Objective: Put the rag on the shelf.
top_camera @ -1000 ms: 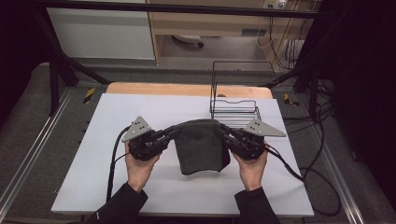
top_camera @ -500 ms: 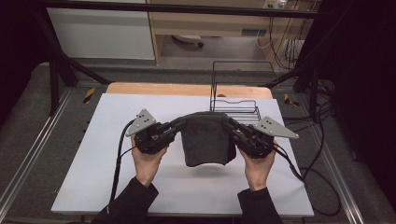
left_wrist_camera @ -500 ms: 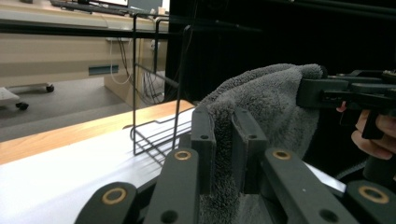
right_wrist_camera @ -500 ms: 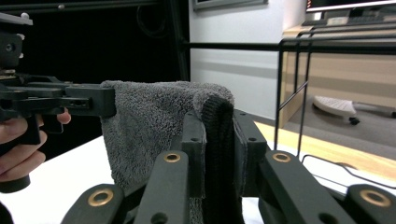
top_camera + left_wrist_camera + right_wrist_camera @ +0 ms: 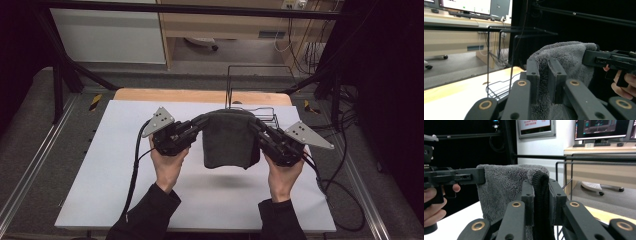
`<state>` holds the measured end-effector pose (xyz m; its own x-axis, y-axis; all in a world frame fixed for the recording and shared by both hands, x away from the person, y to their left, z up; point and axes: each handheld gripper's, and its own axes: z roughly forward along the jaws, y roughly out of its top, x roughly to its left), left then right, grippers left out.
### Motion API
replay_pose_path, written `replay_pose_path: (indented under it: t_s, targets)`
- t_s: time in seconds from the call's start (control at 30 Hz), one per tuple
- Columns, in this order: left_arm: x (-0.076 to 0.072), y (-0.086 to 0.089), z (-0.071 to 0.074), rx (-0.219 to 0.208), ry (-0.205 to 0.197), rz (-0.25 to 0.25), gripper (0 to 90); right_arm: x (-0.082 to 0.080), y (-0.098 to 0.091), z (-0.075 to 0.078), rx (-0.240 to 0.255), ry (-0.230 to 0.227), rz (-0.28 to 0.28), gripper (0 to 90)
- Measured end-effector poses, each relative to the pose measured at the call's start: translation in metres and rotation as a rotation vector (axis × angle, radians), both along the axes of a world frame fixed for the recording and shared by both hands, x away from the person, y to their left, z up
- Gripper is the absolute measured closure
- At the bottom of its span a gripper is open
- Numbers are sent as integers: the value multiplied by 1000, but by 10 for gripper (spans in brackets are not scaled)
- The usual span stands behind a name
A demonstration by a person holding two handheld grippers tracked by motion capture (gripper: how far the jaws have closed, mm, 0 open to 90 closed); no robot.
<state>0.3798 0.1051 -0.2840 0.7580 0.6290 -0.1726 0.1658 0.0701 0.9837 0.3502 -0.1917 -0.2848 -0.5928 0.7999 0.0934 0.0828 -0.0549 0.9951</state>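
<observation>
2 tongs, L [image 5: 202, 121] & R [image 5: 252, 123], grip grey towel [image 5: 229, 141] above table [image 5: 100, 165].

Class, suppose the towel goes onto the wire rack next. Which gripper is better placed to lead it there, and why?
Probably the right gripper: it grips the towel edge nearest the wire rack; the left gripper holds the far edge.

A folded grey towel [image 5: 506, 185] is pinched at one top corner between the jaws of the right claw [image 5: 541, 195]. Its opposite corner is clamped by the left claw [image 5: 477, 176], held in a hand [image 5: 435, 205] above the white worktop [image 5: 454, 225]. A black wire rack [image 5: 571, 170] is seen behind.
</observation>
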Motion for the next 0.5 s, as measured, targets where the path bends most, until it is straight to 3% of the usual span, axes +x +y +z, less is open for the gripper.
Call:
replay_pose_path:
  t_s: [0.5]
  targets:
    - [11, -22, 18, -33, -30, -12, 806, -1, -18, 19, 8, -44, -50, 784]
